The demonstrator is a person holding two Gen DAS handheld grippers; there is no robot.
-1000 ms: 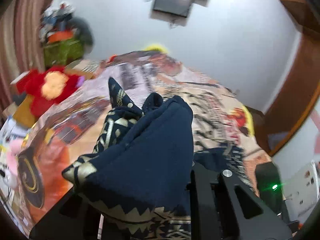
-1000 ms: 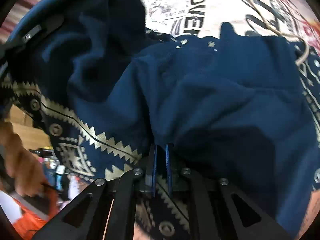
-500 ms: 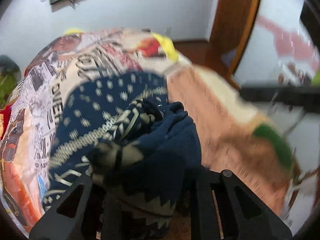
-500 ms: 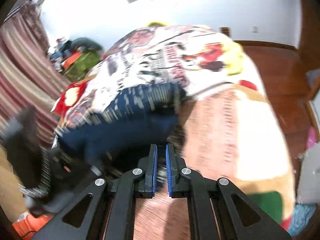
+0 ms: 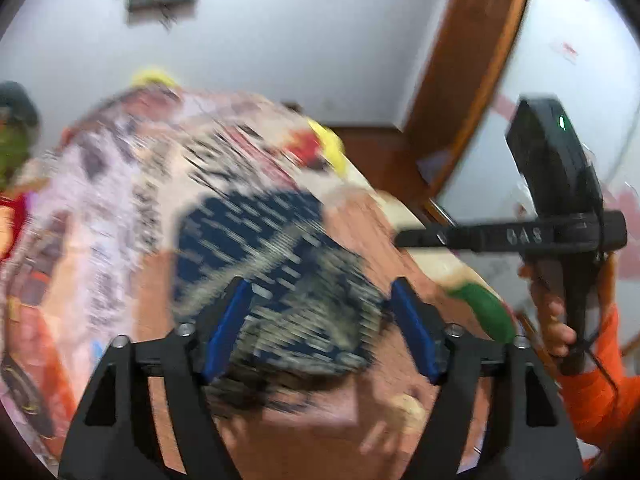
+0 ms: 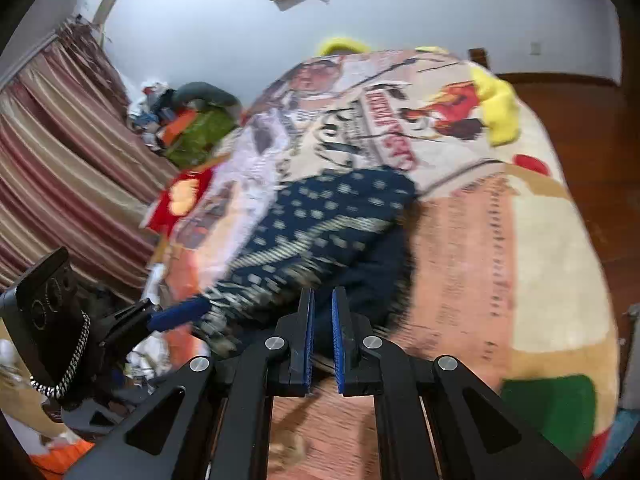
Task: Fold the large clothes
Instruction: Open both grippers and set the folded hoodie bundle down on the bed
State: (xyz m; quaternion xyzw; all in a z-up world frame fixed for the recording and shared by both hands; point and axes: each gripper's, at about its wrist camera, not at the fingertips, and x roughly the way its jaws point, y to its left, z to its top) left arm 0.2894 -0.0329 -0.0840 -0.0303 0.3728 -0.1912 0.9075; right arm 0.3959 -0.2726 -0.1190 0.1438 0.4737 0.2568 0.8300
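One navy patterned garment lay bunched on the printed bedspread, apparently a compact bundle, so the folding looked largely done; any tidying left was a guess. The left gripper hovered above it, jaws opening, nothing pinched between them. The right gripper sat clenched and empty near the garment's edge. Motion blur hid the folds, and the bed's near edge was cut off.
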